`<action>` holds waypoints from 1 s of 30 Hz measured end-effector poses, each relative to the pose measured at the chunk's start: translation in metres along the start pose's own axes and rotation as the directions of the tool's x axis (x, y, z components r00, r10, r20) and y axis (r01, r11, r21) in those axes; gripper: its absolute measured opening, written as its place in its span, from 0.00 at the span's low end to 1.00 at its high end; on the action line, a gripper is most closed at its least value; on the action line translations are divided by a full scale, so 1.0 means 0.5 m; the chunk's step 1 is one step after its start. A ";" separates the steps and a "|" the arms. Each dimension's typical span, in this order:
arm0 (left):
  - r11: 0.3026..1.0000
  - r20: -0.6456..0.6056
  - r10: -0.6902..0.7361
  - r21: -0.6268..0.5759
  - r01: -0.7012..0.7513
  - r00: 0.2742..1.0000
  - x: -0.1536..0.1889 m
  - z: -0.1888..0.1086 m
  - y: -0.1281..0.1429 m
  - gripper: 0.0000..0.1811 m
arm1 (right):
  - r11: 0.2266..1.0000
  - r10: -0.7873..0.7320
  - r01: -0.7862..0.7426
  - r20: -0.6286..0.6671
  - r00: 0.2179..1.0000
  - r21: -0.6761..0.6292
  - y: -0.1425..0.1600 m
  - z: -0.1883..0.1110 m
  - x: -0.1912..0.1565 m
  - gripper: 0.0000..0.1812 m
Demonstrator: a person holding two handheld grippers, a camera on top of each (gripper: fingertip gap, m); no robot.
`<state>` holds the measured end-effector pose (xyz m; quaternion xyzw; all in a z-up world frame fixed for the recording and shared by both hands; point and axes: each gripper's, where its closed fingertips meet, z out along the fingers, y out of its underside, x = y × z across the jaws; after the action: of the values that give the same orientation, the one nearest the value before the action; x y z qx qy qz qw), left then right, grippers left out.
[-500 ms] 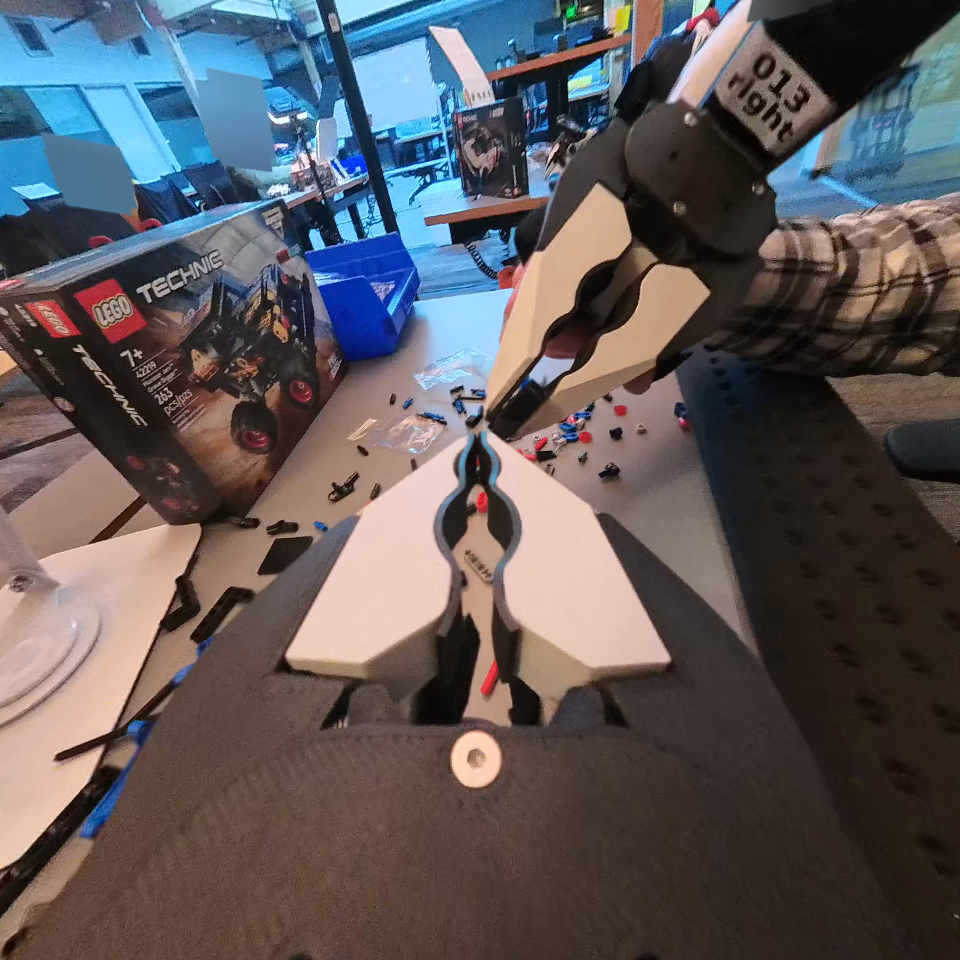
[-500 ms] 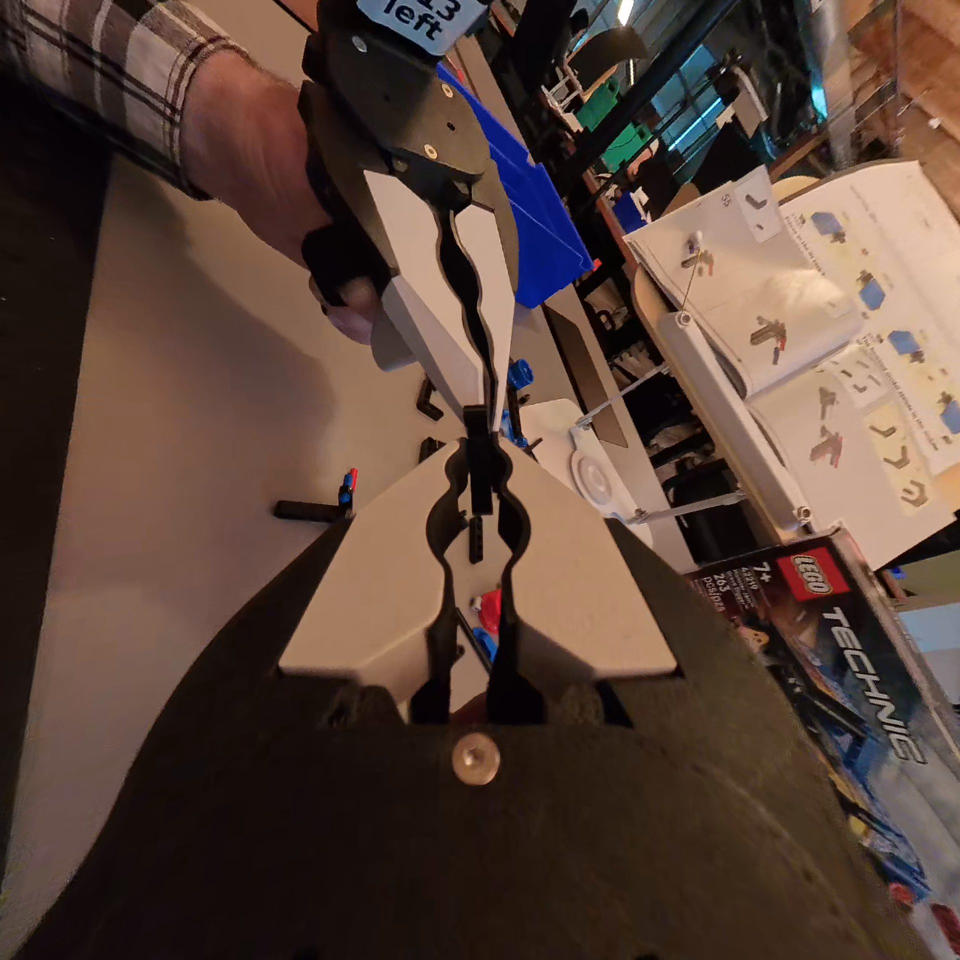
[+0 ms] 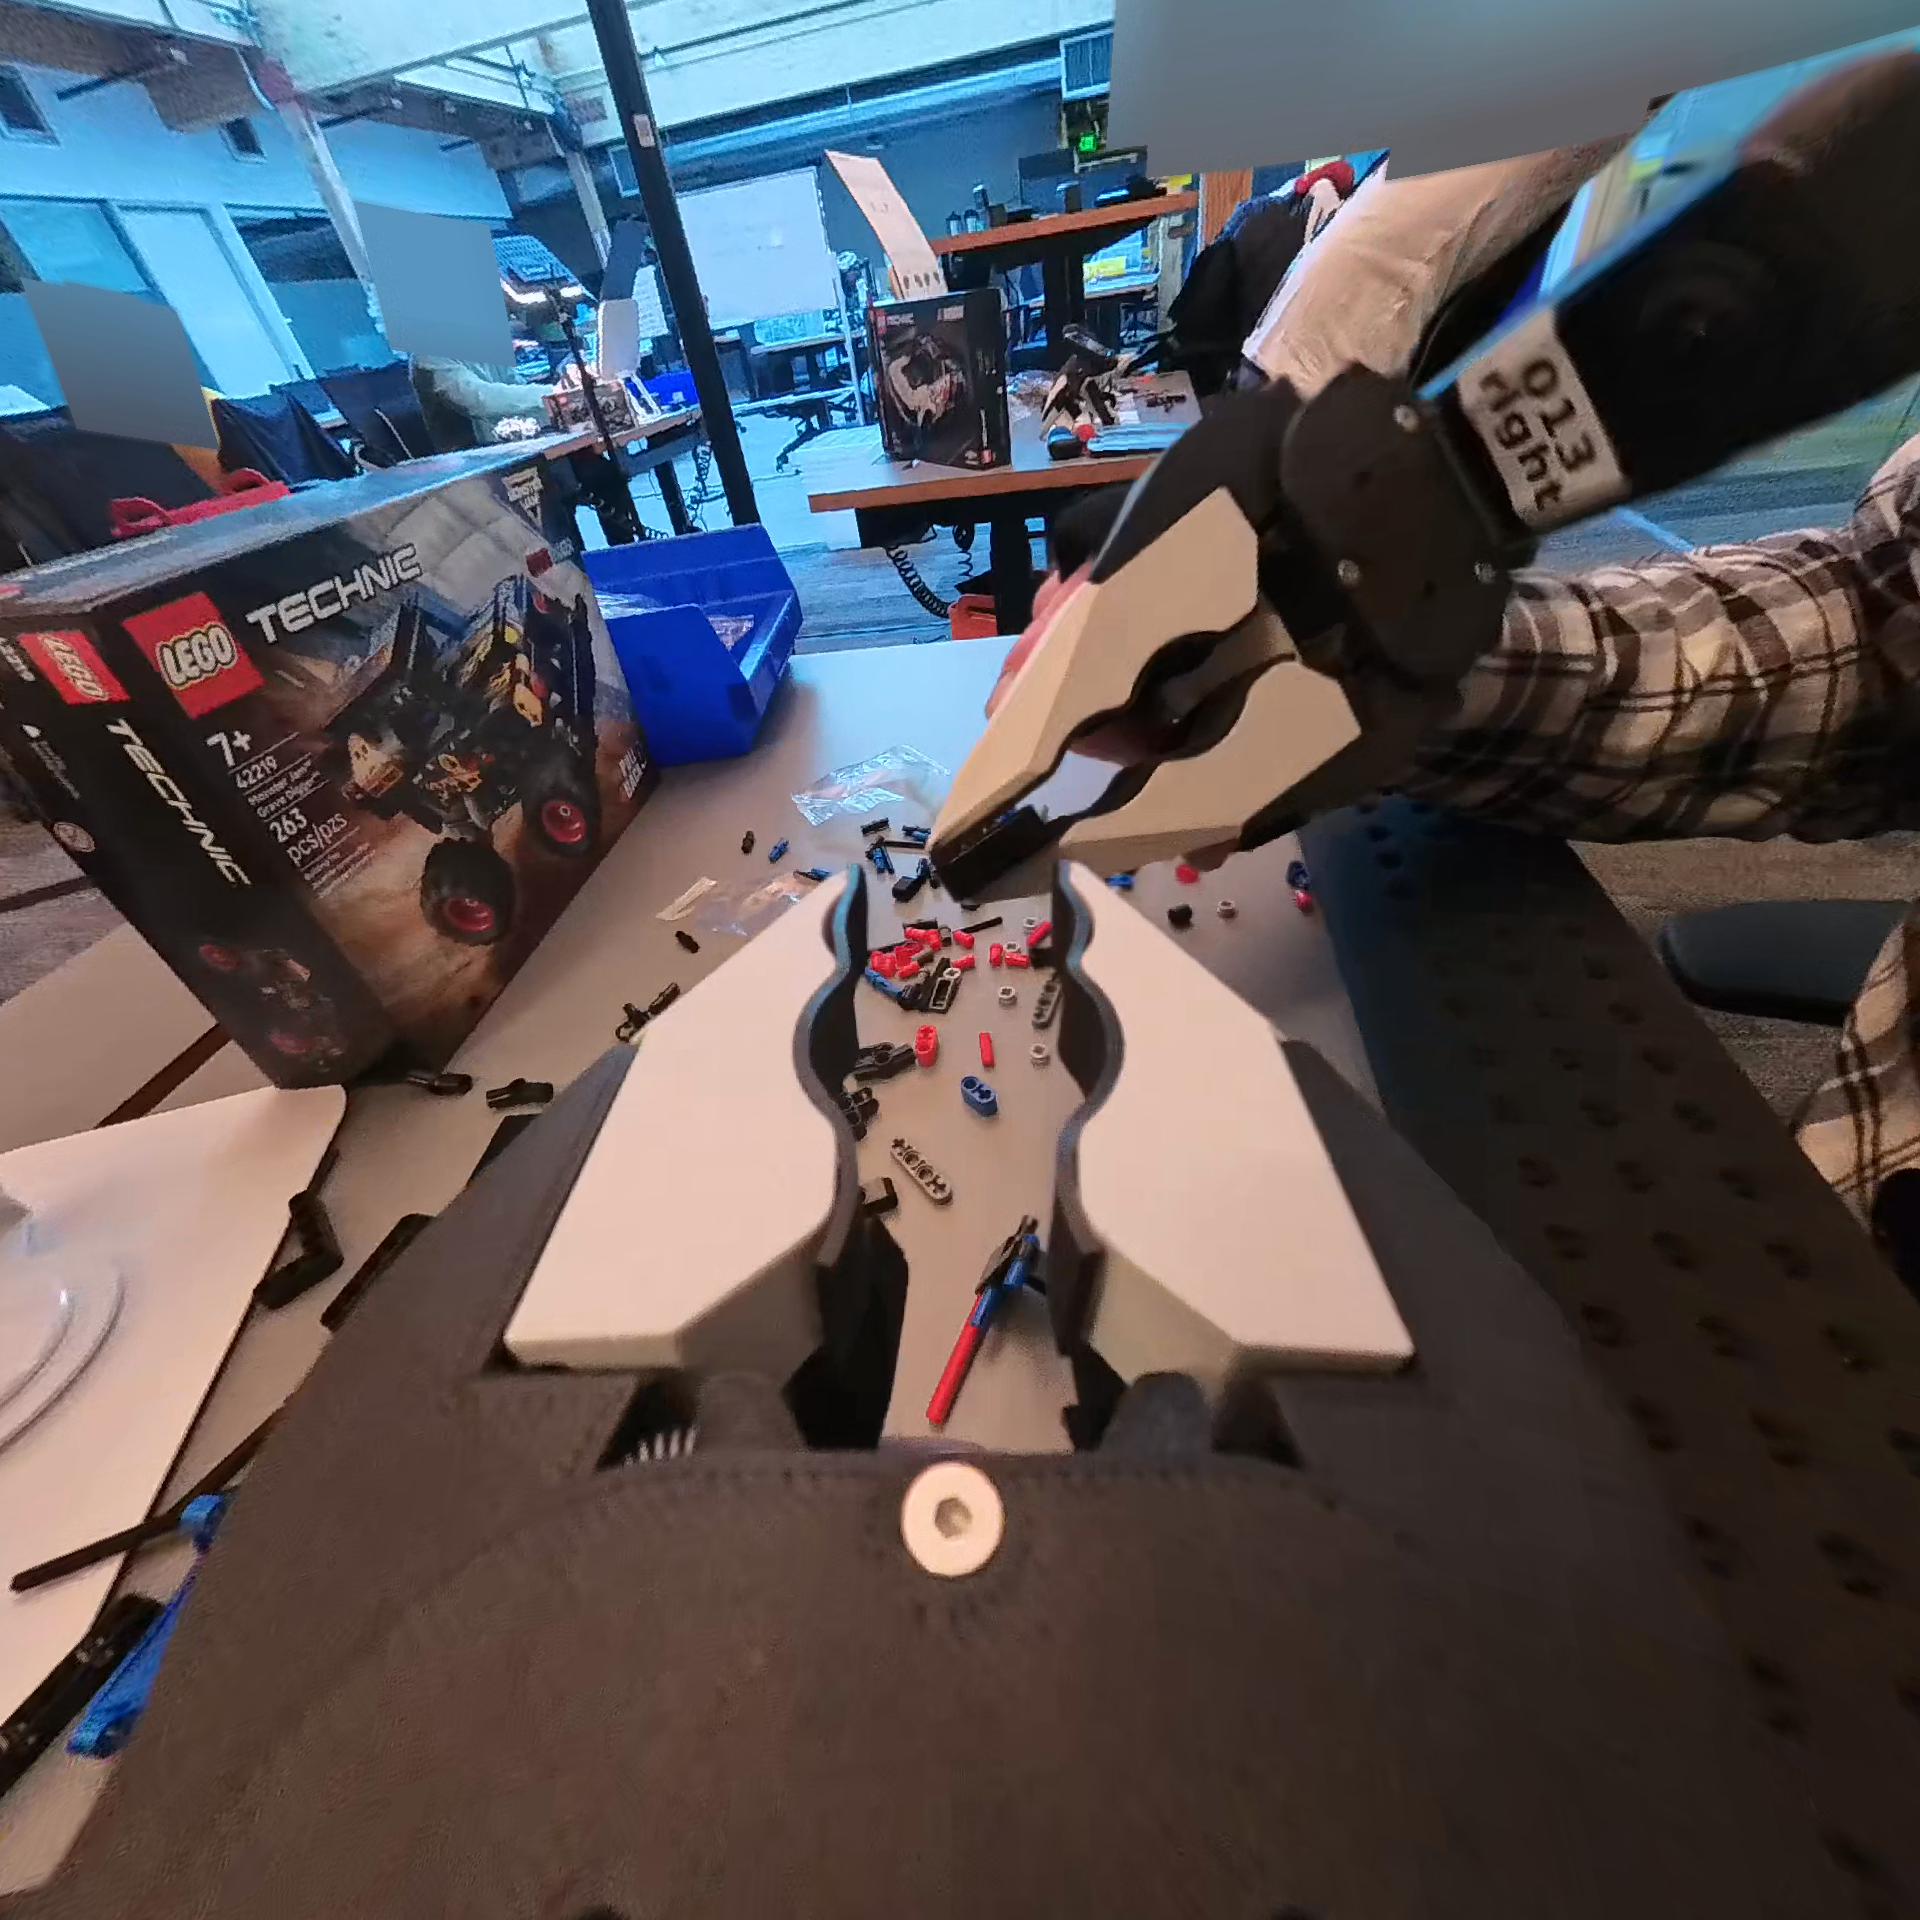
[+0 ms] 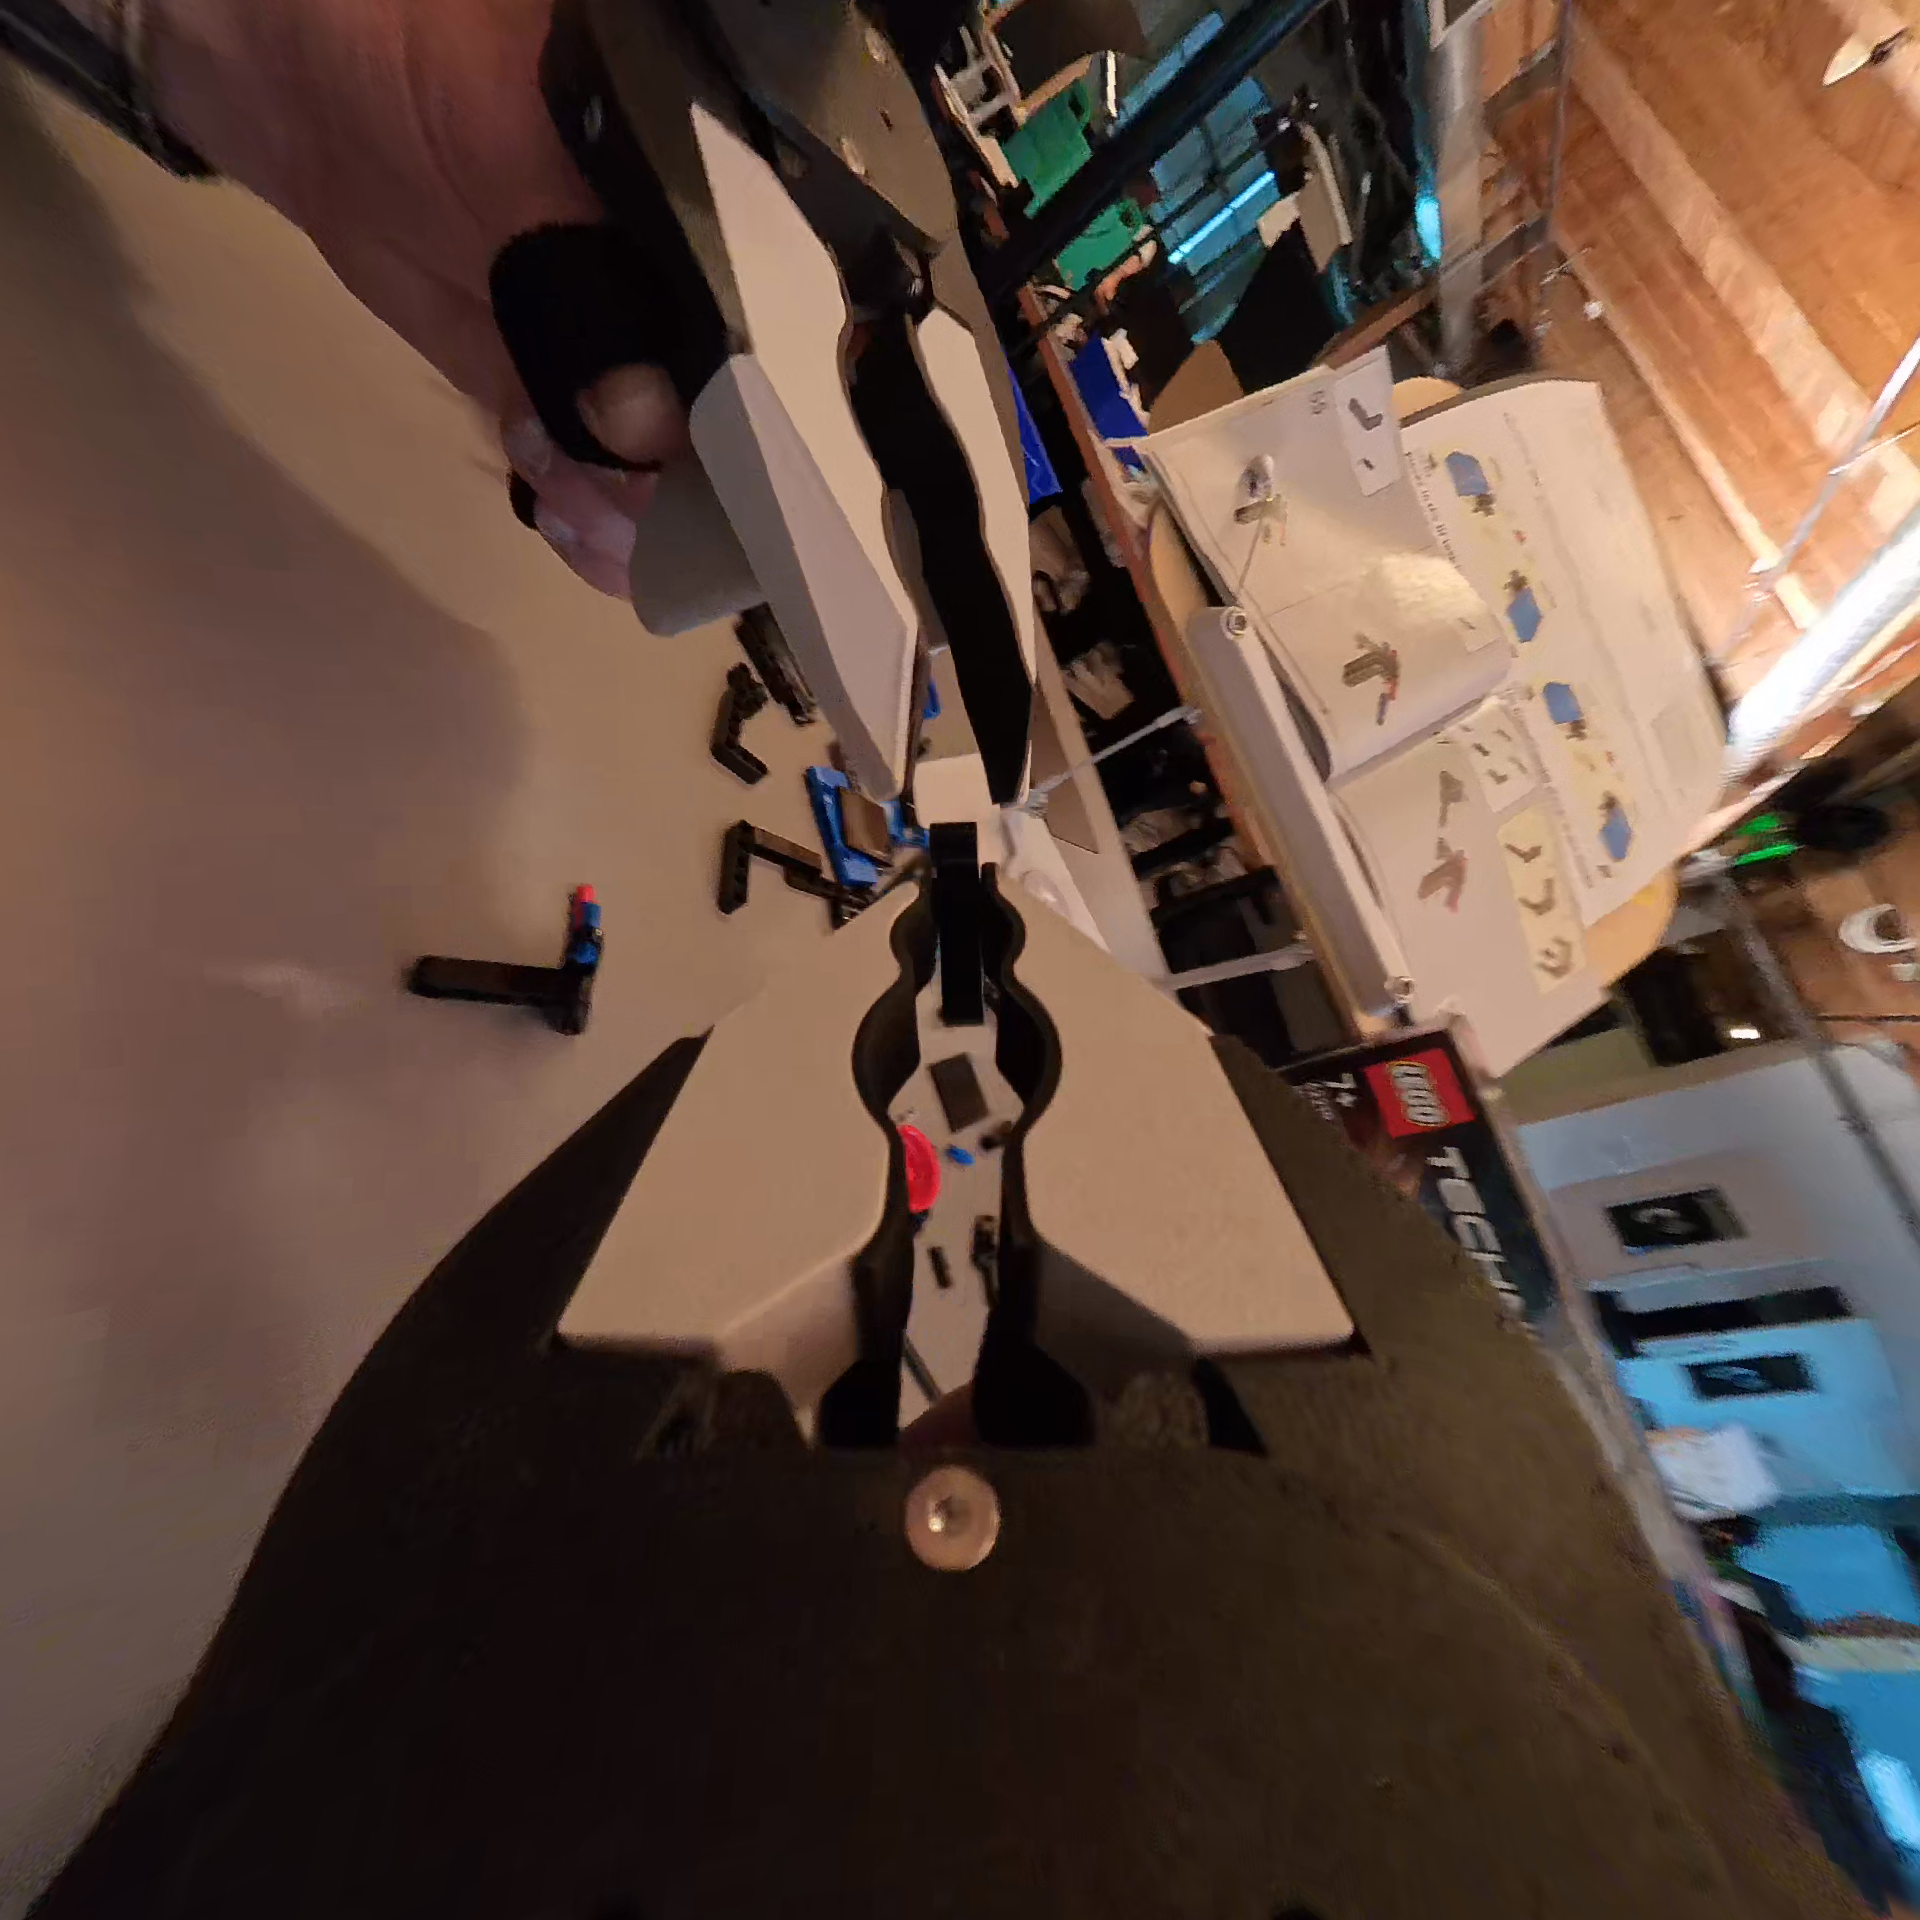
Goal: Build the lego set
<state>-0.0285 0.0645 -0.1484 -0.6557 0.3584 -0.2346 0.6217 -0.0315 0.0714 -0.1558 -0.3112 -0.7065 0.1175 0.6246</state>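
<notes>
Left tongs [image 3: 961, 904] stand released in the left wrist view, fingers spread over loose red, blue and black pieces [image 3: 940, 961] on the table [image 3: 727, 821], while the right tongs [image 3: 997, 847] clench a black piece [image 3: 992, 836] just beyond them, near the set box [image 3: 312, 769]. Right wrist view: right tongs [image 4: 956, 883] grasp that black piece [image 4: 956, 925] at their tips, the parted left tongs [image 4: 935, 769] just past it, instruction booklet [image 4: 1382, 623] beyond.
</notes>
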 end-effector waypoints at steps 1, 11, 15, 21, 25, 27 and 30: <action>1.000 0.002 -0.008 0.000 0.008 1.000 0.000 0.002 -0.001 0.19 | 0.999 -0.046 0.045 -0.028 0.999 -0.013 0.001 0.000 0.001 0.02; 0.994 -0.025 -0.099 -0.044 0.098 0.995 0.015 0.031 0.015 0.17 | 0.947 -0.316 0.298 -0.172 0.933 -0.121 0.003 0.008 0.006 0.02; 0.988 -0.028 -0.151 -0.007 0.151 0.988 0.007 0.032 0.009 0.12 | 0.937 -0.345 0.326 -0.192 0.919 -0.125 0.000 0.007 0.007 0.02; 0.994 -0.019 -0.103 -0.038 0.102 0.994 0.001 0.031 0.018 0.12 | 0.964 -0.258 0.245 -0.134 0.957 -0.101 0.004 0.007 -0.001 0.07; 0.995 0.033 0.014 -0.100 -0.010 0.999 -0.014 0.025 0.034 0.12 | 0.987 -0.127 0.118 -0.079 0.989 -0.109 0.021 -0.006 0.000 0.07; 0.988 0.051 0.075 -0.138 -0.067 0.996 -0.016 0.026 0.041 0.12 | 0.991 -0.024 0.018 -0.038 0.999 -0.133 0.035 -0.011 -0.002 0.07; 0.956 0.060 0.223 -0.210 -0.206 0.973 -0.007 0.036 0.054 0.12 | 0.969 0.227 -0.222 0.028 0.974 -0.109 0.035 -0.018 -0.007 0.07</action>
<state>-0.0220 0.0796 -0.1765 -0.6820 0.4232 -0.1005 0.5879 -0.0180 0.0808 -0.1666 -0.4192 -0.6845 0.1563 0.5755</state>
